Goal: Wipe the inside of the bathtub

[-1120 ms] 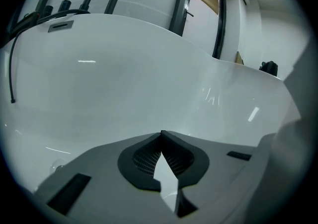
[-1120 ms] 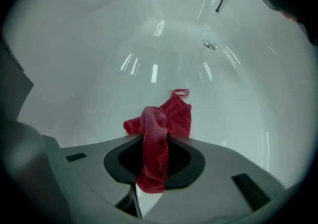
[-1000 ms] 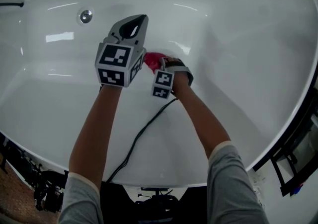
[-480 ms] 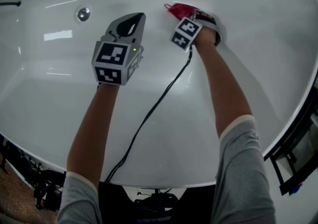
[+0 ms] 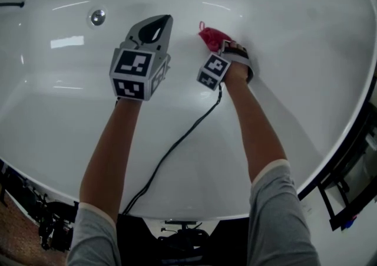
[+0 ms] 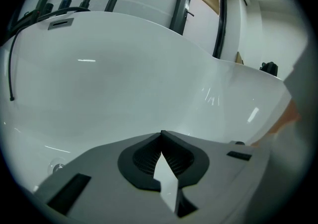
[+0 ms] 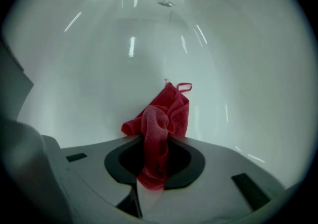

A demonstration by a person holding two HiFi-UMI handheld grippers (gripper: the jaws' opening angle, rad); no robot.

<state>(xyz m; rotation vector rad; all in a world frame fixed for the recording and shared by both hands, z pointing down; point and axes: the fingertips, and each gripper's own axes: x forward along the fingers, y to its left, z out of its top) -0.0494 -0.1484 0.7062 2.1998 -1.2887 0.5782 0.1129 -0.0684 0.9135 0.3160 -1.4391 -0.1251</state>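
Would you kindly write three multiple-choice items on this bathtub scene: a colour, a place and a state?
1. The cloth is: A blue, B red, C yellow.
2. In the head view the drain lies: A left of the left hand-held gripper, B under the cloth, C right of the cloth.
3. The left hand-held gripper is: A wide open, B shut on the cloth, C shut and empty.
Answers: 1 B, it looks red in both views. 2 A, the drain sits at that gripper's left. 3 C, its jaws meet with nothing between them.
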